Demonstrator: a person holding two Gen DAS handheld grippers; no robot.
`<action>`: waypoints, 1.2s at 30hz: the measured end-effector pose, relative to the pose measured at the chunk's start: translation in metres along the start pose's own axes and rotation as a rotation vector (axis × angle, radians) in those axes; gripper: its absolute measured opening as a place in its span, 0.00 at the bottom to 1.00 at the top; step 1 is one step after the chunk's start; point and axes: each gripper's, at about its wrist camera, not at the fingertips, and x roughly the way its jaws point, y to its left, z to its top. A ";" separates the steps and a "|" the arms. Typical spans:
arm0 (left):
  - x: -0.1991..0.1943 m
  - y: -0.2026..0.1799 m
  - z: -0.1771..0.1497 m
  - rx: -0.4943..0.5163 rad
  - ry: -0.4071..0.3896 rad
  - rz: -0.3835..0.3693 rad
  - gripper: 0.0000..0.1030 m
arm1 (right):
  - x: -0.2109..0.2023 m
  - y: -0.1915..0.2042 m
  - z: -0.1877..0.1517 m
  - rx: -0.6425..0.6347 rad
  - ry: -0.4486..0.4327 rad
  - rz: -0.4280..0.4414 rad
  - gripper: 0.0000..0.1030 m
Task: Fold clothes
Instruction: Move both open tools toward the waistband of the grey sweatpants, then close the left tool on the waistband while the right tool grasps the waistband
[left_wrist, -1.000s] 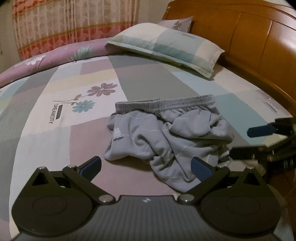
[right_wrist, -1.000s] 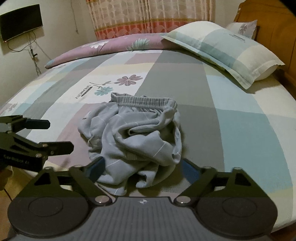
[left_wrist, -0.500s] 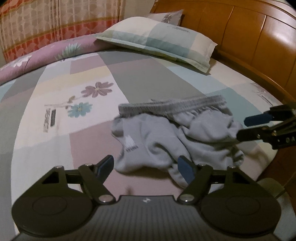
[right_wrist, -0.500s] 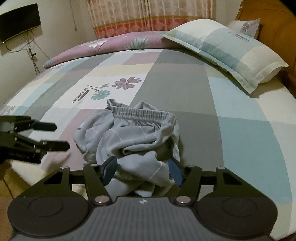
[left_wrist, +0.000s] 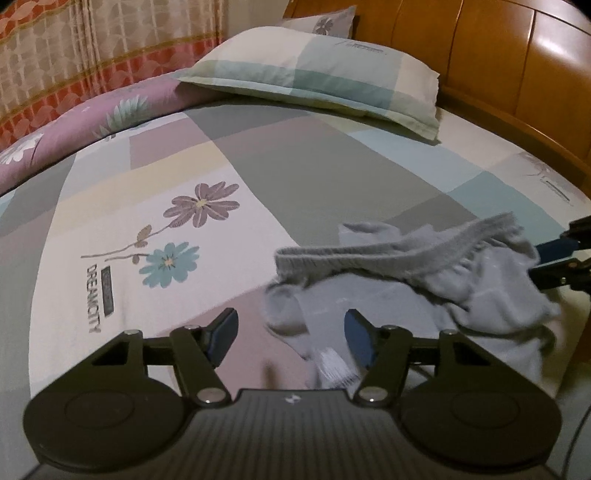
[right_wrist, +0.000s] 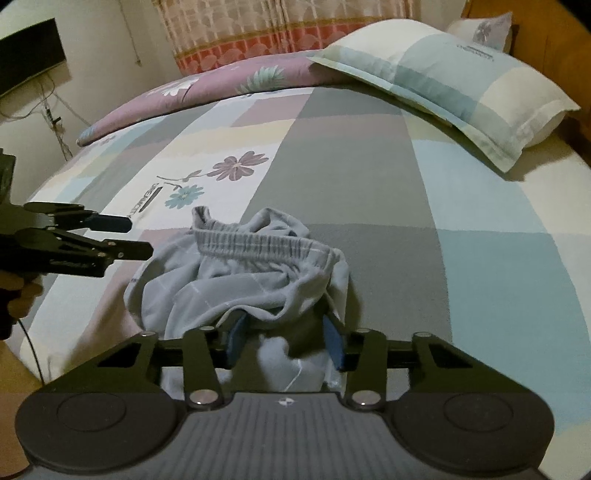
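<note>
Already both grippers, left (left_wrist: 290, 338) and right (right_wrist: 282, 341), were closing half-wide fingers around crumpled shorts (right_wrist: 255, 280); bunched layers risked a tangled lift.

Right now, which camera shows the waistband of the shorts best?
The right wrist view: the waistband runs sharp and unobstructed across the top of the crumpled shorts. The left wrist view shows the waistband too, but motion-blurred and off to the right.
</note>
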 end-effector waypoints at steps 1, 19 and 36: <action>0.006 0.004 0.003 -0.006 0.003 -0.009 0.60 | 0.002 -0.002 0.001 0.008 0.002 0.006 0.45; 0.084 0.027 0.024 0.063 0.037 -0.144 0.60 | 0.022 -0.046 0.011 0.194 0.012 0.170 0.45; 0.102 0.047 0.034 0.085 0.037 -0.406 0.60 | 0.012 -0.069 0.014 0.251 -0.014 0.243 0.54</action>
